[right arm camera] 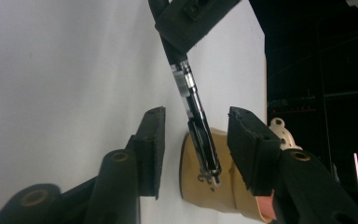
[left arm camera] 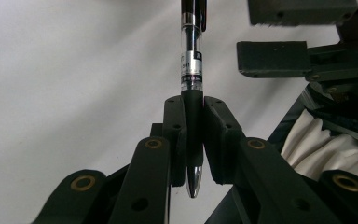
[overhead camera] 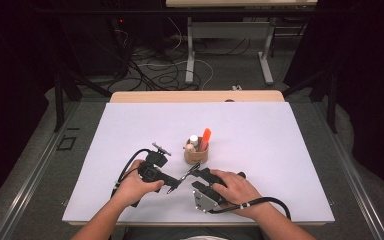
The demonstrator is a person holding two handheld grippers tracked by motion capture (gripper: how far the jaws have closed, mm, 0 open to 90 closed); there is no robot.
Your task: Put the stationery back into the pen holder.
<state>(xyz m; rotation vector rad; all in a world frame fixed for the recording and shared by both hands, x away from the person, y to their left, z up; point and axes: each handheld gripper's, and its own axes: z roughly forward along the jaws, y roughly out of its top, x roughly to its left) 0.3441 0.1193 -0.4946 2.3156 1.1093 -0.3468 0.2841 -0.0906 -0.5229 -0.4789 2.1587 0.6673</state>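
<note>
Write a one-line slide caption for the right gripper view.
Right gripper, jaws open, straddling the clip end of a black pen held by the left gripper, tan pen holder behind.

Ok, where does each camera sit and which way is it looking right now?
High view: above the person's side, looking forward and down on the table; both forearms, left gripper and right gripper show.
Left gripper view: rides that gripper, looking along jaws shut on the pen.
Right gripper view: looks along its open jaws, pen's clip end between them, cup behind.
All three show the pen.
</note>
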